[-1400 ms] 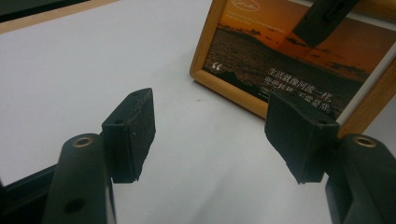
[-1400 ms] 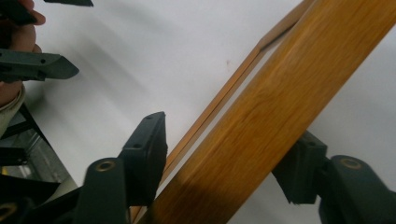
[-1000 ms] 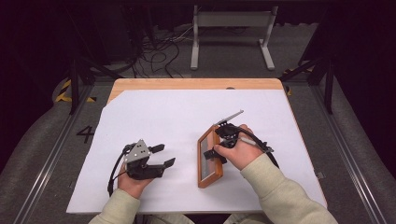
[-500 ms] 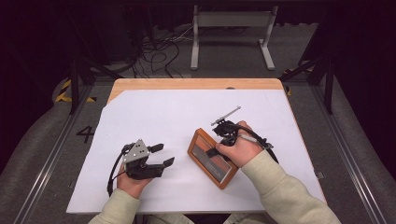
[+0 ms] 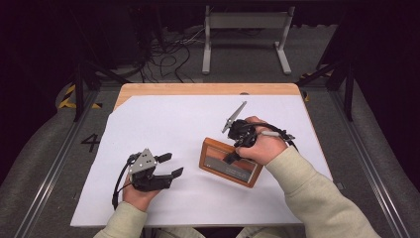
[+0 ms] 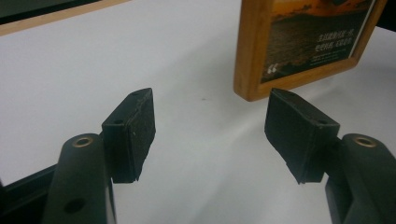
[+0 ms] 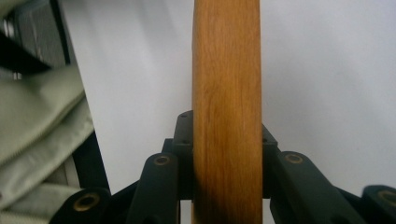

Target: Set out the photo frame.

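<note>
A wooden picture frame [image 5: 218, 162] with a dark photo lies nearly flat, picture up, on the white sheet [image 5: 188, 124] right of centre. My right gripper [image 5: 232, 157] is shut on its far long side. In the right gripper view the wooden edge [image 7: 226, 70] runs straight up between the jaws of the right gripper [image 7: 226, 140]. My left gripper [image 5: 171, 164] rests low on the sheet to the frame's left, open and holding nothing. In the left gripper view the frame's corner [image 6: 252, 51] lies just beyond the left gripper [image 6: 212, 126].
The table's bare wooden strip [image 5: 198, 89] runs along the far edge. Beyond it on the floor stand a metal support [image 5: 245, 29] and loose cables [image 5: 163, 54]. A sleeve [image 7: 37, 126] shows at left in the right gripper view.
The frame stood on its edge a second ago; my right gripper has turned it and laid it down, picture up. The left gripper has stayed where it was.
</note>
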### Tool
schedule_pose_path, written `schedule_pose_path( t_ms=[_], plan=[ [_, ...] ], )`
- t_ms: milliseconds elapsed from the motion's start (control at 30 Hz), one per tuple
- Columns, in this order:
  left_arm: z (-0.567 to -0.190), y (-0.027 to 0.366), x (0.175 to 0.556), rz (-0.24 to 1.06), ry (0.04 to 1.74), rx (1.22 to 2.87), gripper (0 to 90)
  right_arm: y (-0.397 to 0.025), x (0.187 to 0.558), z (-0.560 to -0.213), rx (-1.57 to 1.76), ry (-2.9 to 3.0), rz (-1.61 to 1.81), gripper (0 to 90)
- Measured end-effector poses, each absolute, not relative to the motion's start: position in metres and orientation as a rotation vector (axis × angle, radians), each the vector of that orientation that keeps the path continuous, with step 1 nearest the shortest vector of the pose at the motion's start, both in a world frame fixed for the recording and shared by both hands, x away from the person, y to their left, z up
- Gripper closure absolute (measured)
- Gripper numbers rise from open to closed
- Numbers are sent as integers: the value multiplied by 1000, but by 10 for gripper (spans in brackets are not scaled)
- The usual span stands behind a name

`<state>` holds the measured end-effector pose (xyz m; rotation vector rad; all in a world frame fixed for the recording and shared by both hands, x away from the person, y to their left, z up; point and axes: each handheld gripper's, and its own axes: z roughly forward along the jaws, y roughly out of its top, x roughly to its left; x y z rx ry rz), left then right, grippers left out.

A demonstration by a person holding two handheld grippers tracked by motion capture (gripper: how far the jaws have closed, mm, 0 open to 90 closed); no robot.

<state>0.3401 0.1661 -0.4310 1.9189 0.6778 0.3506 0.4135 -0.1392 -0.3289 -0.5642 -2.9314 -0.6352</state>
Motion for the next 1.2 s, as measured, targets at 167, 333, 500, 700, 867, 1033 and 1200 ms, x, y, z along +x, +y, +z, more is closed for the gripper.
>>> schedule_pose_path(
  t_ms=[167, 333, 500, 700, 867, 1033, 1200],
  plan=[
    [-431, 167, 340, 345, 683, 1915, 337, -135, 417, -332, -350, -2969, -572, 713],
    [-432, 166, 341, 339, 684, 1919, 337, -133, 424, -342, -248, -2967, -544, 713],
    [-433, 166, 342, 340, 681, 1921, 337, -128, 427, -351, -101, -2950, -516, 713],
    [-433, 166, 342, 335, 679, 1919, 337, -122, 428, -357, -77, -2963, -500, 714],
    [-433, 166, 342, 338, 673, 1923, 336, -129, 433, -356, -152, -2970, -629, 589],
    [-433, 166, 342, 336, 676, 1922, 336, -134, 436, -358, -249, -2973, -702, 476],
    [-433, 165, 342, 337, 676, 1923, 334, -147, 436, -350, -330, -3010, -872, 317]
  ],
)
